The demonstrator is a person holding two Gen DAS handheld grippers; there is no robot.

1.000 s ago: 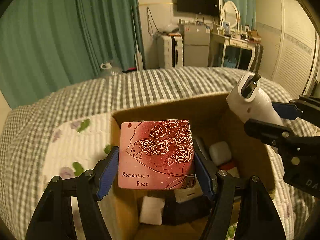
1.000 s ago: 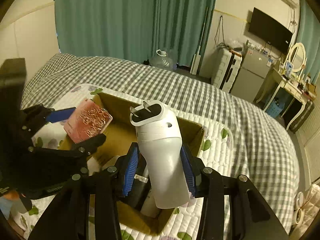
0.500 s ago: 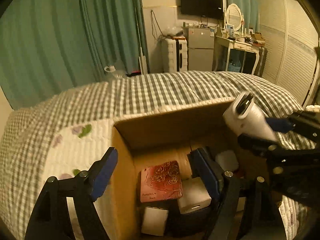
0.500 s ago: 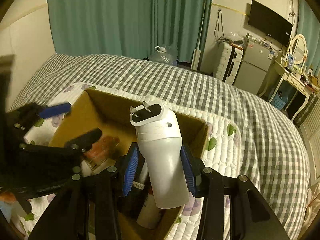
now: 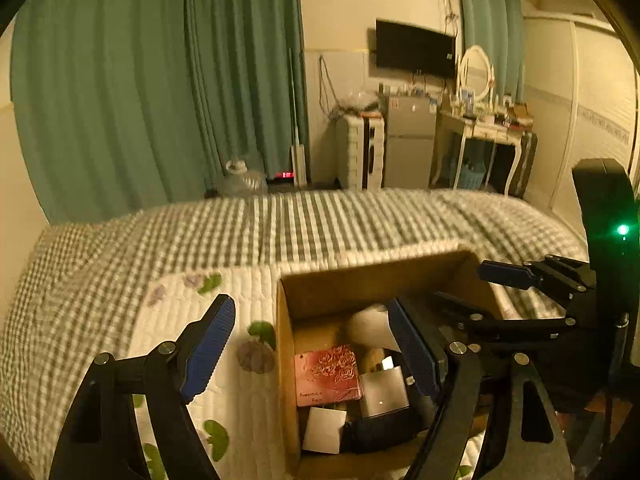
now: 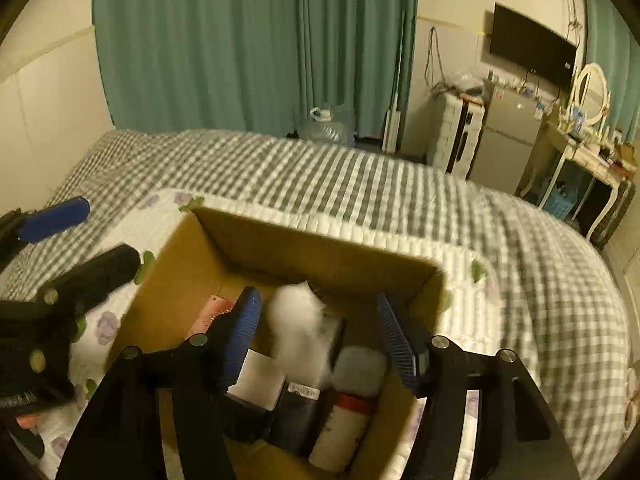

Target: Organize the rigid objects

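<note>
Tin [image 5: 327, 375] in box [image 5: 286, 360] — "Romantic Rose"

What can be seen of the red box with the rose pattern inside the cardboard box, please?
The red box is flat and square, dark pink to red, with pale outlined roses and small lettering near its lower edge. It looks like rigid card or tin. It lies face up, slightly tilted, in the cardboard box by the left wall, on other items. A silver-white box touches its right edge. No gripper holds it. In the right wrist view only a pink corner shows.
</note>
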